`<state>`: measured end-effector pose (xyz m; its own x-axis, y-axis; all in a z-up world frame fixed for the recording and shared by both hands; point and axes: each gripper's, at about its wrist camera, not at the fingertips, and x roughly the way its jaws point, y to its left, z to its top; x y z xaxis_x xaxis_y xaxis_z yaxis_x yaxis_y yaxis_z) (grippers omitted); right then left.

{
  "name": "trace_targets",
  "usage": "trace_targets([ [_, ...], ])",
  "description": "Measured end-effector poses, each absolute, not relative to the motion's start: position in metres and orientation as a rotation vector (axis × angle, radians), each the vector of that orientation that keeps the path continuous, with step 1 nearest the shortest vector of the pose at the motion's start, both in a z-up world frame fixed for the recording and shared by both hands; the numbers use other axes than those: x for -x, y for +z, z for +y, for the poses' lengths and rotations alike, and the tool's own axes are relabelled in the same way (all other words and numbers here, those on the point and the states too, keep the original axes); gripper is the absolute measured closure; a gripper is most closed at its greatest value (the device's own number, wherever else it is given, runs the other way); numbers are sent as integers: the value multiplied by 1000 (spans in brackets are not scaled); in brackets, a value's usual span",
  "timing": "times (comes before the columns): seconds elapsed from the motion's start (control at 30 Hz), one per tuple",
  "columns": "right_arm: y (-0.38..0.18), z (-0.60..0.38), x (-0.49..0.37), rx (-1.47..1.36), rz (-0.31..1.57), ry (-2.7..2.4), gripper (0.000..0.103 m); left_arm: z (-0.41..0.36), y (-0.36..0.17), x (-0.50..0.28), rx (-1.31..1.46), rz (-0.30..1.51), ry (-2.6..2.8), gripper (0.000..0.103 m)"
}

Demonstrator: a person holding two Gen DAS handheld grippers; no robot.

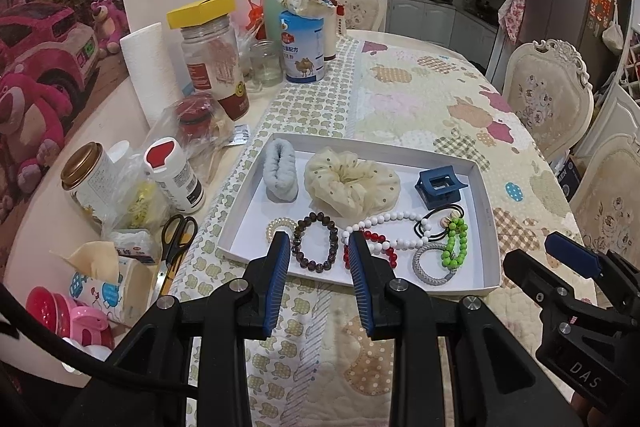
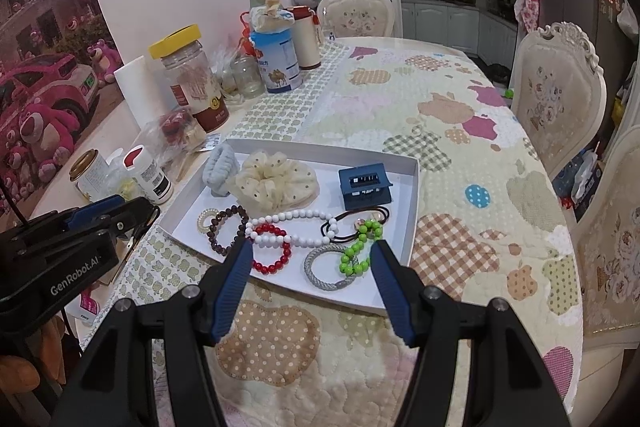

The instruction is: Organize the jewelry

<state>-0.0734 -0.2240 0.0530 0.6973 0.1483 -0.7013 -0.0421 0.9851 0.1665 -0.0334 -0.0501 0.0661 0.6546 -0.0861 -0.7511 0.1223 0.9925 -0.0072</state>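
White tray point(image 1: 486, 223) with bracelets point(image 1: 316, 241), scrunchie point(image 1: 352, 183), clip point(image 1: 440, 187).

— We see a white tray point(image 1: 490, 227) holding a pale blue scrunchie point(image 1: 280, 171) and a cream scrunchie point(image 1: 352, 183) dotted with small spots, don't we?

— We do, and a navy blue claw clip point(image 1: 440, 187). We also count a dark brown bead bracelet point(image 1: 316, 243), a red bead bracelet point(image 2: 272, 247), white beads point(image 2: 296, 223), lime green beads point(image 2: 358, 253) and a silver-grey ring point(image 2: 326, 267).

— Our left tool point(image 1: 320, 247) has blue pads on black arms.

— Our right tool point(image 2: 312, 259) too. We note the bench cloth point(image 2: 460, 155) is cream with apple patches in gingham, polka dots and purple.
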Motion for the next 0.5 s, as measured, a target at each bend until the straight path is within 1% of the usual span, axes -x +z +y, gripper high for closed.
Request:
trace_targets([
  [0.5,49,-223,72,-148,800,104,39,-47,62,32,-44,852,-119,79],
])
